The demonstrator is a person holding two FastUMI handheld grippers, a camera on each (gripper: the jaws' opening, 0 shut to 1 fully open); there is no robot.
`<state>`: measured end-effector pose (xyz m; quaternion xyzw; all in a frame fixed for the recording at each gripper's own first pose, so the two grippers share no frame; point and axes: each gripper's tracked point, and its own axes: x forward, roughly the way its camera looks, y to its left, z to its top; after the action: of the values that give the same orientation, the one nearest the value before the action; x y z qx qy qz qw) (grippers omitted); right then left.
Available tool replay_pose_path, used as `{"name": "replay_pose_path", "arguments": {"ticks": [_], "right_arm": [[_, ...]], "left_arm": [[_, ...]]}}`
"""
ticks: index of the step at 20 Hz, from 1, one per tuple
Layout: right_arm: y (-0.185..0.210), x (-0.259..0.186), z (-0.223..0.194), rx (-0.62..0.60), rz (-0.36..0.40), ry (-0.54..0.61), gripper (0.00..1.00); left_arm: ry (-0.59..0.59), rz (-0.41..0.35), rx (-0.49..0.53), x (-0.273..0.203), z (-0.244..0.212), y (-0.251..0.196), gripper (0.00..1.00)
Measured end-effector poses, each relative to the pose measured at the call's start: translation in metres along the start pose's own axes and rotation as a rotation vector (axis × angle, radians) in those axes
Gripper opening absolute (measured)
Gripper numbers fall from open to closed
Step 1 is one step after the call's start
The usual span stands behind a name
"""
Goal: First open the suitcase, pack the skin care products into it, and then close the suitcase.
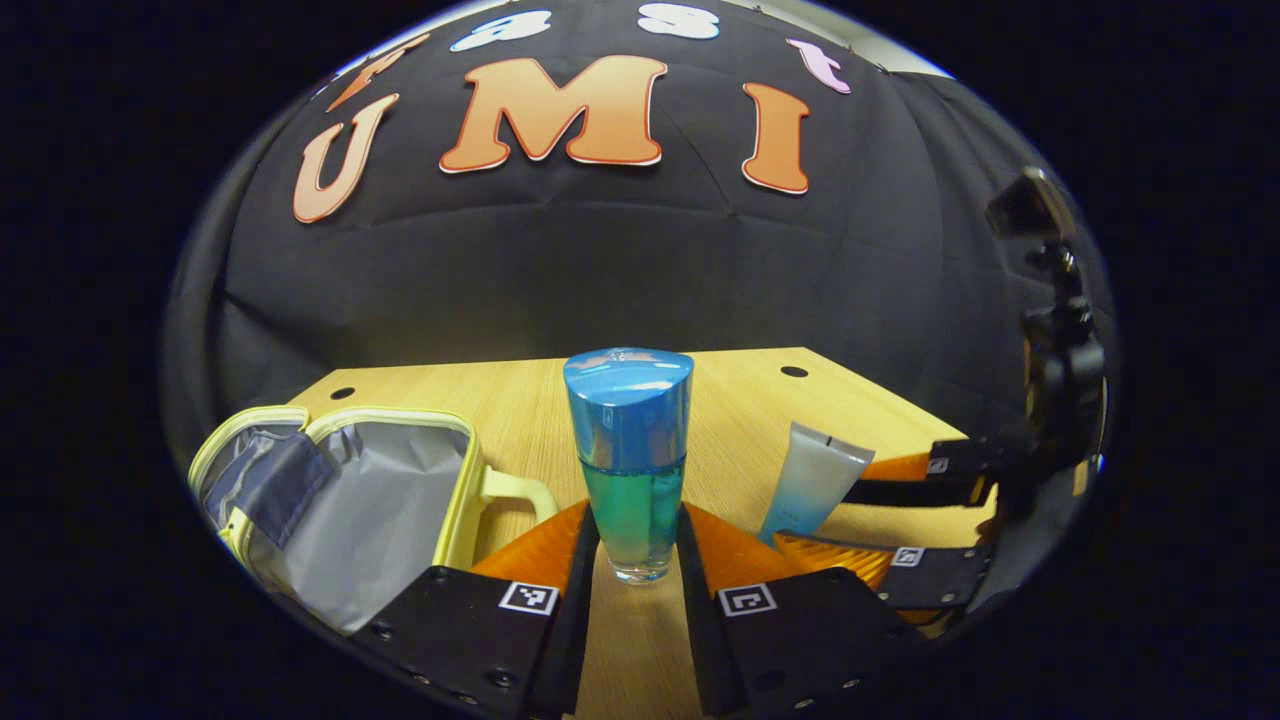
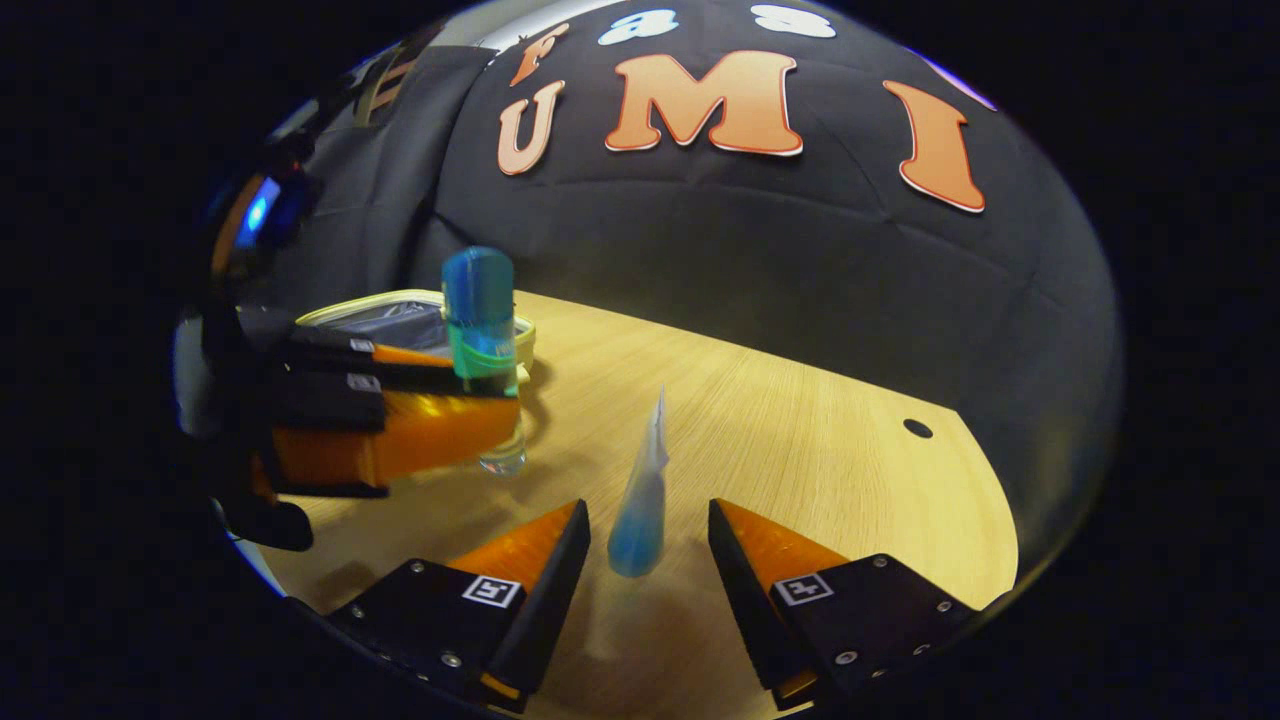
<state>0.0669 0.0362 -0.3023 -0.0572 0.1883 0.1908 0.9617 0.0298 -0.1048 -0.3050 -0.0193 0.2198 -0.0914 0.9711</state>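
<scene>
The left gripper (image 1: 637, 545) clamps the blue bottle (image 1: 630, 460) upright beside the open suitcase (image 1: 340, 500) on the wooden table (image 1: 740, 410). The right gripper (image 2: 648, 545) straddles the standing tube (image 2: 640, 500), jaws apart, not touching, black cloth walling the booth behind.

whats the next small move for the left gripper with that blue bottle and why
Probably lift the blue bottle and carry it left over the open suitcase. The left gripper has both fingers against the bottle's sides, and the suitcase beside it lies open. The tube stands between the right gripper's open fingers.
</scene>
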Motion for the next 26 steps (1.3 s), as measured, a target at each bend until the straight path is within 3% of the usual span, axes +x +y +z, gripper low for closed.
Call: {"name": "replay_pose_path", "arguments": {"ticks": [3, 7, 10, 11, 12, 16, 26], "right_arm": [[0.009, 0.01, -0.004, 0.037, 0.032, 0.02, 0.69], [0.013, 0.016, -0.003, 0.091, 0.041, 0.042, 0.41], [0.015, 0.012, 0.012, 0.114, 0.039, 0.042, 0.34], [0.017, 0.006, 0.02, 0.115, 0.038, 0.034, 0.44], [0.019, 0.001, 0.029, 0.115, 0.04, 0.024, 0.39], [0.026, -0.019, 0.062, 0.097, 0.046, -0.014, 0.39], [0.045, -0.064, 0.166, 0.106, -0.042, -0.123, 0.39]], "left_arm": [[-0.006, 0.033, 0.01, -0.01, 0.012, 0.012, 0.43], [-0.003, 0.081, 0.018, -0.024, 0.021, 0.032, 0.44], [-0.001, 0.121, 0.022, -0.037, 0.031, 0.053, 0.43], [-0.007, 0.132, 0.022, -0.04, 0.036, 0.06, 0.43], [-0.009, 0.145, 0.026, -0.044, 0.042, 0.066, 0.43], [-0.018, 0.193, 0.019, -0.06, 0.064, 0.093, 0.43], [-0.026, 0.196, 0.011, -0.113, 0.114, 0.16, 0.43]]}}
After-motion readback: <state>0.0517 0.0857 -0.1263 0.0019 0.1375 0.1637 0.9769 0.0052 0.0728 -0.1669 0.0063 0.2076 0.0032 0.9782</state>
